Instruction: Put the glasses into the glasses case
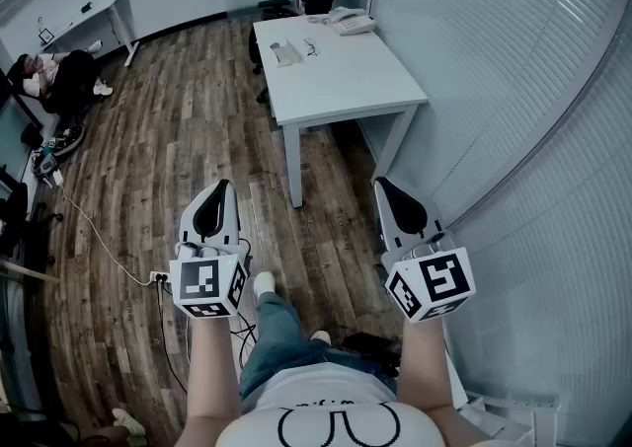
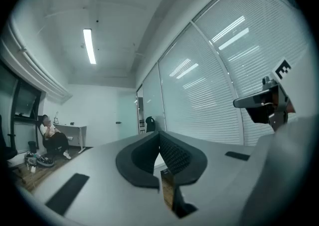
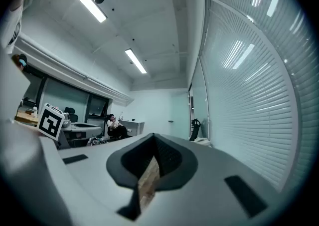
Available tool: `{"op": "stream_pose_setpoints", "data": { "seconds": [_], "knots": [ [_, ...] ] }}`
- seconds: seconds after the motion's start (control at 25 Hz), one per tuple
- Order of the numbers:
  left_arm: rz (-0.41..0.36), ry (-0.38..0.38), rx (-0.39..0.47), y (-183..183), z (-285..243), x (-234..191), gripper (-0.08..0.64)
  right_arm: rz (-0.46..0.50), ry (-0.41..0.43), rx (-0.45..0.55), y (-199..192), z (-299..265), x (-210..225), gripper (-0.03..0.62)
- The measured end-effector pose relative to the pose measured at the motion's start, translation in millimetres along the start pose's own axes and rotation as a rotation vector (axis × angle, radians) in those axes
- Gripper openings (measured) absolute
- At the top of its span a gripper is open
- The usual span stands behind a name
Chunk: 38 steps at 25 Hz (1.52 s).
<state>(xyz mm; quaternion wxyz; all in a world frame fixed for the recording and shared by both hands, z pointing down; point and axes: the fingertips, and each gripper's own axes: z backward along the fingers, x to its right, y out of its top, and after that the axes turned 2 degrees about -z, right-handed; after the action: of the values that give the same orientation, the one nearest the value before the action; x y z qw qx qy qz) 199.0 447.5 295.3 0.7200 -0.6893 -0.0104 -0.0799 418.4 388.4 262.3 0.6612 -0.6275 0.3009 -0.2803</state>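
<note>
Grippers: left gripper (image 1: 217, 196) and right gripper (image 1: 387, 196) level, well short of table (image 1: 365, 80), jaws pressed together, empty. Glasses case (image 1: 285, 53) on table; glasses (image 1: 311, 45) just beside it.

Wood-plank floor (image 1: 168, 129), grained, low sheen. Smooth matt white desk (image 1: 360, 75). Matt grey plastic shells on left gripper (image 2: 159, 140) and right gripper (image 3: 152, 142); black textured pads (image 2: 175, 156).

Head view down, tongs views level, person (image 1: 54, 75) shared
</note>
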Motion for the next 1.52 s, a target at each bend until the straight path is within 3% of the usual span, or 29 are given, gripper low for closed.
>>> {"op": "stream_pose_setpoints", "data": {
  "seconds": [0.36, 0.64, 0.92, 1.12, 1.52],
  "knots": [
    [0.016, 0.004, -0.01, -24.2, -50.9, -67.8, 0.017, 0.01, -0.018, -0.03, -14.6, -81.7, -7.3, 0.01],
    [0.018, -0.002, -0.001, -37.4, -132.6, -158.0, 0.017, 0.011, -0.057, -0.018, -11.7, -199.4, -10.7, 0.011],
    [0.01, -0.068, 0.005, -46.5, -222.0, -239.6, 0.017, 0.036, -0.128, -0.037, -9.7, -314.6, -14.7, 0.011],
    [0.001, -0.115, -0.007, -61.1, -262.4, -275.5, 0.017, 0.084, -0.166, -0.071, -12.8, -366.5, -12.3, 0.011],
    [0.033, -0.099, -0.019, -84.3, -319.8, -324.3, 0.017, 0.105, -0.185, -0.11, -25.9, -446.1, 8.4, 0.011]
  ]
}}
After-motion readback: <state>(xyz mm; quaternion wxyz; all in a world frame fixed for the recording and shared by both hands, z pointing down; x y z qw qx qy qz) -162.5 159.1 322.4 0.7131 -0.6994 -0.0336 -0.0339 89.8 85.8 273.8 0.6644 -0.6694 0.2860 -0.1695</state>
